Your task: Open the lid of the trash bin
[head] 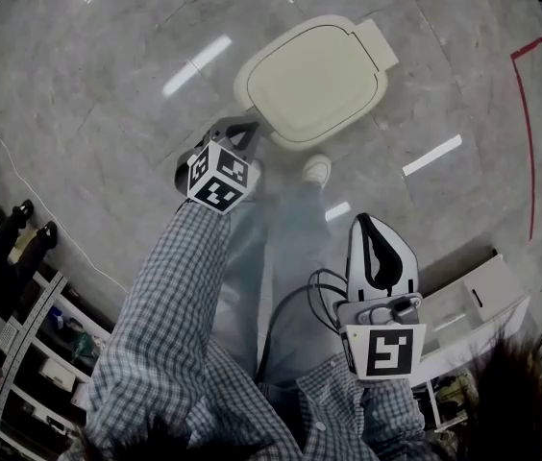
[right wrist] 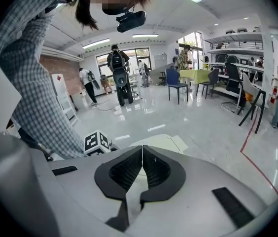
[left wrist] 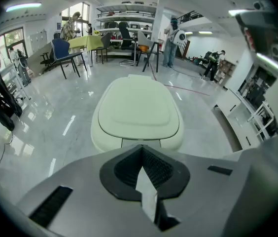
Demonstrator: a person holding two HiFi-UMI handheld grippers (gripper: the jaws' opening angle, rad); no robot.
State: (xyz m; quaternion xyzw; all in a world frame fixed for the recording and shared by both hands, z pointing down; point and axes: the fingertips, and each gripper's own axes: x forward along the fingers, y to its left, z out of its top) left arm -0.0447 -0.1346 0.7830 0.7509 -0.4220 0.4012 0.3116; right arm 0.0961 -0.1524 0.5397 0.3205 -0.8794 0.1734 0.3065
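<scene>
The trash bin (head: 314,80) stands on the glossy floor in front of my feet, its cream lid (left wrist: 136,110) down flat. My left gripper (head: 245,128) is held just short of the bin's near rim, its jaws shut with nothing between them; in the left gripper view the closed tips (left wrist: 141,148) point at the lid's front edge. My right gripper (head: 369,221) hangs back by my right leg, away from the bin, also shut and empty. In the right gripper view a strip of the lid (right wrist: 163,142) and the left gripper's marker cube (right wrist: 97,142) show past the jaws.
A red tape line (head: 529,133) runs along the floor to the right. White shelving (head: 482,301) stands at lower right and a rack (head: 31,325) at lower left. My shoe (head: 316,169) sits close to the bin. Chairs, tables and people are far across the room.
</scene>
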